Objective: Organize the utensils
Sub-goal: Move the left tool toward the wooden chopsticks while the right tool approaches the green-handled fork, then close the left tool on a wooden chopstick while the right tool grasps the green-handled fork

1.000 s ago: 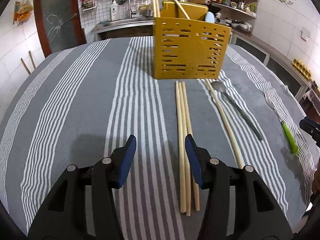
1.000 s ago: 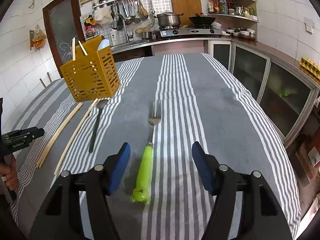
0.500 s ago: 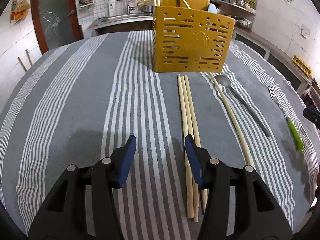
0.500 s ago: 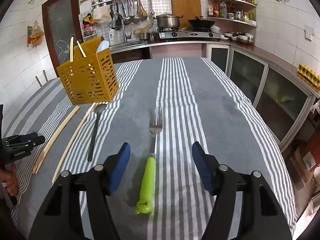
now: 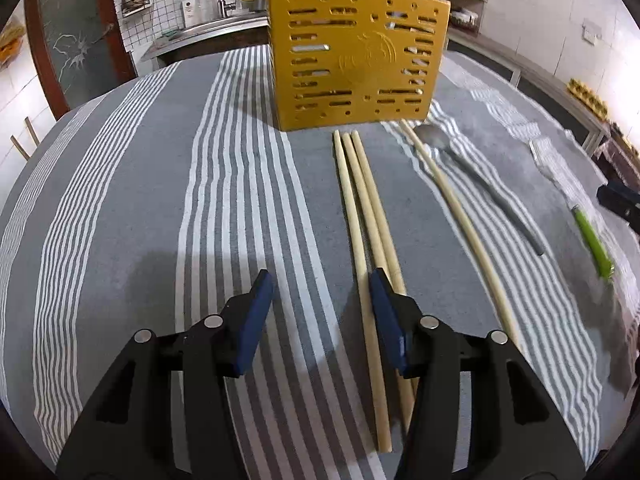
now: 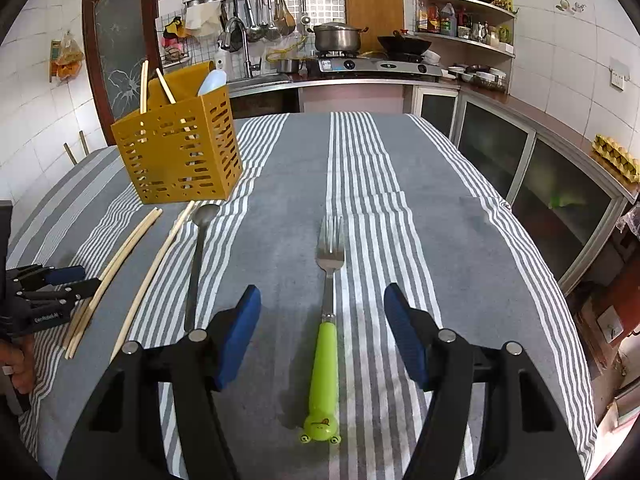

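Four chopsticks [image 5: 362,216], one spoon [image 5: 476,176], one fork [image 6: 329,300]

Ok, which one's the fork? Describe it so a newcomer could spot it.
Start at the yellow holder on the striped cloth. The fork lies apart, right of the grey spoon, between the right gripper fingers. Only it has a bright green handle.

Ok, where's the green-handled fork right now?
In the right wrist view the green-handled fork lies on the striped cloth between the open right gripper fingers, tines pointing away, right of the grey spoon.
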`<state>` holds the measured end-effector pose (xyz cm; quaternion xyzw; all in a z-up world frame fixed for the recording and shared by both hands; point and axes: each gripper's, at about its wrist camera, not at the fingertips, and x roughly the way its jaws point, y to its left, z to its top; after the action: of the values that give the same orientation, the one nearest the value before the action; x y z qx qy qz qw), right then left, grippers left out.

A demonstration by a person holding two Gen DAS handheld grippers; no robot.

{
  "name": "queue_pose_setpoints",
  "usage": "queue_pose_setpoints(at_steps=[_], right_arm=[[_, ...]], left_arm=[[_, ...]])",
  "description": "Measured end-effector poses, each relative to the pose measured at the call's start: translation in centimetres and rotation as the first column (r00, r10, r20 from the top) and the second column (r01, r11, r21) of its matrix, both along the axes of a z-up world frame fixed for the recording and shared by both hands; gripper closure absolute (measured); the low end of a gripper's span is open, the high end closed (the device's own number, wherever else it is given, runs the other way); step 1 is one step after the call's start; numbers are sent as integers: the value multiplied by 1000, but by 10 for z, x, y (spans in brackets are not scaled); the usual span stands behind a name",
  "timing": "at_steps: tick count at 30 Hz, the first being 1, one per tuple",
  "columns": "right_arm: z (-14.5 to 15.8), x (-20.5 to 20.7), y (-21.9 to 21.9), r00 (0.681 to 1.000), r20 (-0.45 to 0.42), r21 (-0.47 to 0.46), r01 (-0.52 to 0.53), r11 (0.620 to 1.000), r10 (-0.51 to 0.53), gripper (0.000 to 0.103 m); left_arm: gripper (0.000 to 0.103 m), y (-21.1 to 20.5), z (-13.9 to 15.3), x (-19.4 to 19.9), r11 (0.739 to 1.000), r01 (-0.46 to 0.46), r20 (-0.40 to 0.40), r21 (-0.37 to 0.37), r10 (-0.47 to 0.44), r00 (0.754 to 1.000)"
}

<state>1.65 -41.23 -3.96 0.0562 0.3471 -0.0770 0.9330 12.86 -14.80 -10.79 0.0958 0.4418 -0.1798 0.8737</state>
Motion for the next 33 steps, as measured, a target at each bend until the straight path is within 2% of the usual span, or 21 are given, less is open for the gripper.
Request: queue_pose_setpoints(at_steps=[6, 8, 17, 22, 27, 33], right_arm=[[2, 18, -7, 1000, -27, 2, 0, 1000, 0, 40], [1, 31, -12, 999, -52, 23, -3, 1000, 4, 40], [-19, 78, -19, 983, -181, -3, 0, 1000, 0, 40], [-33, 87, -16, 967, -255, 10, -14, 1000, 16, 41], [-41, 95, -21, 961, -276, 38, -27, 999, 36, 42], [-40, 98, -21, 955, -291, 45, -42, 998, 54, 52]], left_arm=[[52, -9, 0, 22, 1000, 4, -19, 24, -3, 1000], [52, -12, 1, 32, 1000, 5, -30, 16, -5, 1000], [51, -32, 3, 75, 1000, 2, -52, 23, -1, 999], [51, -39, 2, 81, 1000, 9, -61, 25, -7, 998], [50, -44, -1, 83, 1000, 11, -50, 28, -10, 999], [53, -47, -3, 81, 1000, 13, -45, 24, -12, 999]])
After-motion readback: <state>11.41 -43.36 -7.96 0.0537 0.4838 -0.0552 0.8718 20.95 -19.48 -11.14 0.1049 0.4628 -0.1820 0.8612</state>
